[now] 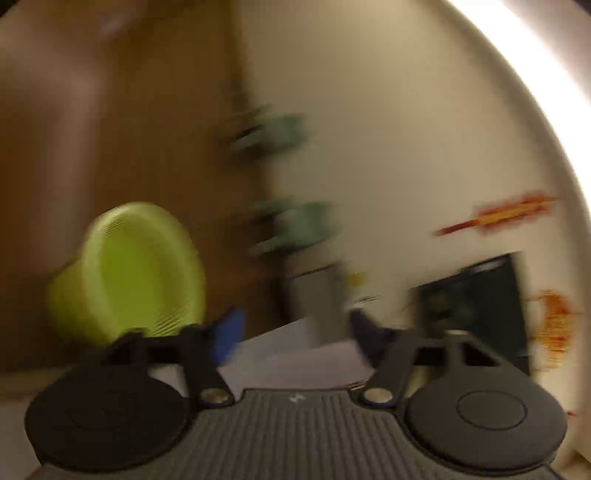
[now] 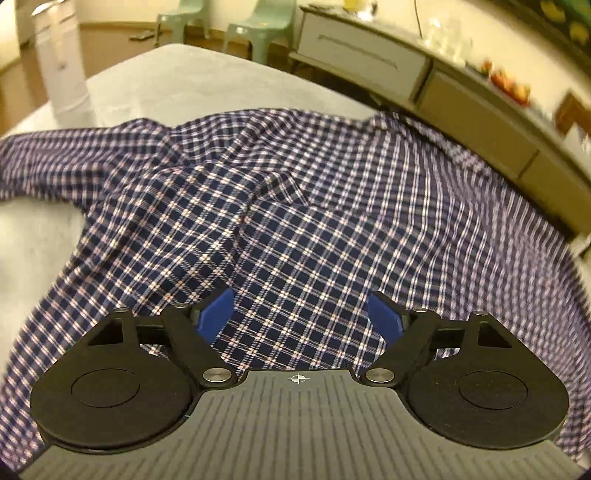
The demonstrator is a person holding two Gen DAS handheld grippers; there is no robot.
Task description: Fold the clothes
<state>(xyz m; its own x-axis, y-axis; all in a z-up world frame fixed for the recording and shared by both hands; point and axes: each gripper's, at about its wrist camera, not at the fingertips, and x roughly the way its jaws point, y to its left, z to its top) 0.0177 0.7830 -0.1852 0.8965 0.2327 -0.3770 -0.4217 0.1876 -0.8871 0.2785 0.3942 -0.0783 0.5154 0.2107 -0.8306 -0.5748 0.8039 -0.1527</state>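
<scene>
One checked shirt [image 2: 295, 206], spread on one pale bed [image 2: 207, 81]. Two green plastic chairs [image 2: 258, 26] beyond it, blurred in the left wrist view. One lime-green basket [image 1: 129, 273] on the wooden floor. One tall white appliance [image 2: 62, 62]. One long sideboard [image 2: 461, 99]. Two grippers, left [image 1: 295, 332] and right [image 2: 301, 314], each with two blue pads, both spread apart.

Checked shirt [image 2: 295, 206] covers the bed [image 2: 207, 81]; a white cylinder [image 2: 62, 62] stands far left.
</scene>
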